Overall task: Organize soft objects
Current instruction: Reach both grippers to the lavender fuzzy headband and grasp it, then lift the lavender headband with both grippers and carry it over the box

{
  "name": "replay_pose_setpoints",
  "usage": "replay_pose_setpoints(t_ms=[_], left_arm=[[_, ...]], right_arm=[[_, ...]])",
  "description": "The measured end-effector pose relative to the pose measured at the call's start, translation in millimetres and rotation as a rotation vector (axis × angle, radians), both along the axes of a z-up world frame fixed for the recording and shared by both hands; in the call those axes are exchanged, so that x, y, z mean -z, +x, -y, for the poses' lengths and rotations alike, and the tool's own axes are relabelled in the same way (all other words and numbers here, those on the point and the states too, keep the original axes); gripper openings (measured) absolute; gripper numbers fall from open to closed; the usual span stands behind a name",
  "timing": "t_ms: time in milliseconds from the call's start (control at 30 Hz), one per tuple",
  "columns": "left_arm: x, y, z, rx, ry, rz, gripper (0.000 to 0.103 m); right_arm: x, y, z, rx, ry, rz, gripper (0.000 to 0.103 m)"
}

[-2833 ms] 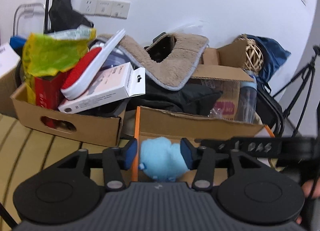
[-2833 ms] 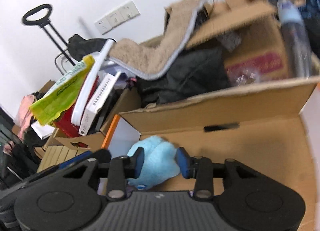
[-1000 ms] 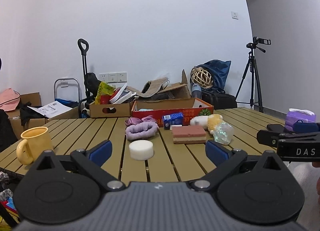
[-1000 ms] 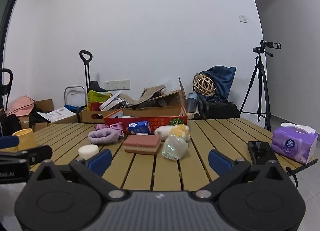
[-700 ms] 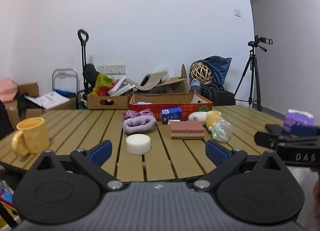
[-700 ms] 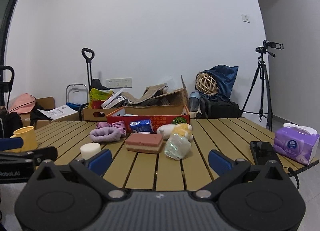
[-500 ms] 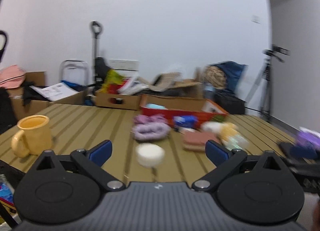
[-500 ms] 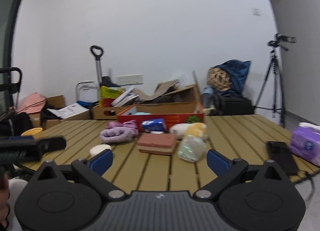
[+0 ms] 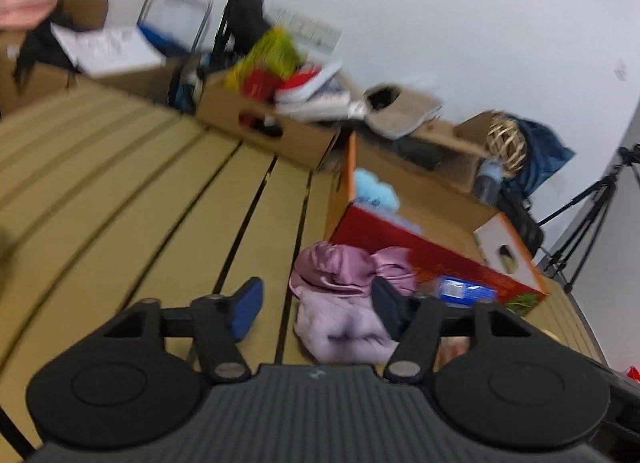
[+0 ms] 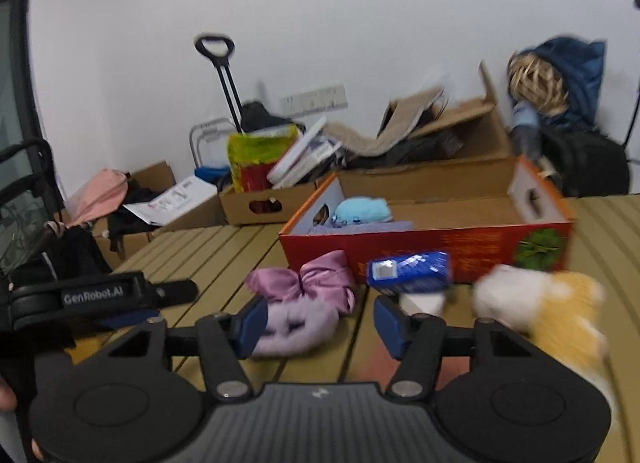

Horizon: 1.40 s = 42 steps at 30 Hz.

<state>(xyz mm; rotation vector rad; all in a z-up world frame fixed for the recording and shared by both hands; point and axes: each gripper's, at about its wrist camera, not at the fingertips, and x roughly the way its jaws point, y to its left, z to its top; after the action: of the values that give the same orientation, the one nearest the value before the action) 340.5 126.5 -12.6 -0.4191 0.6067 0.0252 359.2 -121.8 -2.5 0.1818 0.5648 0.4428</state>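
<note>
My left gripper (image 9: 316, 305) stands wide and empty, with the purple plush band (image 9: 344, 329) lying on the table between its fingers, nearer the right one. My right gripper (image 10: 318, 321) is equally wide, holds nothing, and has the band off its left finger, so I judge the left better placed.

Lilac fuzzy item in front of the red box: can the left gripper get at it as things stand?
Probably yes. The left gripper is open just above the table, with the lilac fuzzy item lying partly between its fingers. Nothing covers it; only the pink satin piece touches its far side.
</note>
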Motion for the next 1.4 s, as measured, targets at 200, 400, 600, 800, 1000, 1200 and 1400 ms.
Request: replay_pose_setpoints(t_ms=[200,400,600,800,1000,1200,1400], left_arm=[[37.2,13.9,0.3,0.091,-0.058,-0.056,0.051],[43.6,12.6,5.6,0.151,0.001,-0.082,0.031],[37.0,10.1,9.9,0.175,0.001,-0.068,0.017],[-8.4,-41.0,31.8,0.204,0.077,0.073,0.016],[-35.2,-123.8,67.0,0.249,0.097,0.153,0.016],[-26.4,-187.7,101.2,0.348,0.033,0.143,0.016],[-15.8,-229.1,125.4,0.391,0.018,0.131,0.016]], right_arm=[[32.4,54.5,-26.9,-0.060,-0.043,-0.087,0.047],[48.7,50.2,-31.6,-0.157,-0.066,-0.131,0.042],[45.3,39.1,-31.5,-0.159,-0.034,-0.116,0.022],[-2.1,-10.3,-23.1,-0.155,-0.053,0.015,0.019],[-35.7,-125.2,3.2,-0.151,-0.116,0.240,0.019],[-27.3,-208.8,59.3,-0.020,-0.007,0.183,0.019],[-8.7,-261.5,95.7,0.056,0.052,0.165,0.019]])
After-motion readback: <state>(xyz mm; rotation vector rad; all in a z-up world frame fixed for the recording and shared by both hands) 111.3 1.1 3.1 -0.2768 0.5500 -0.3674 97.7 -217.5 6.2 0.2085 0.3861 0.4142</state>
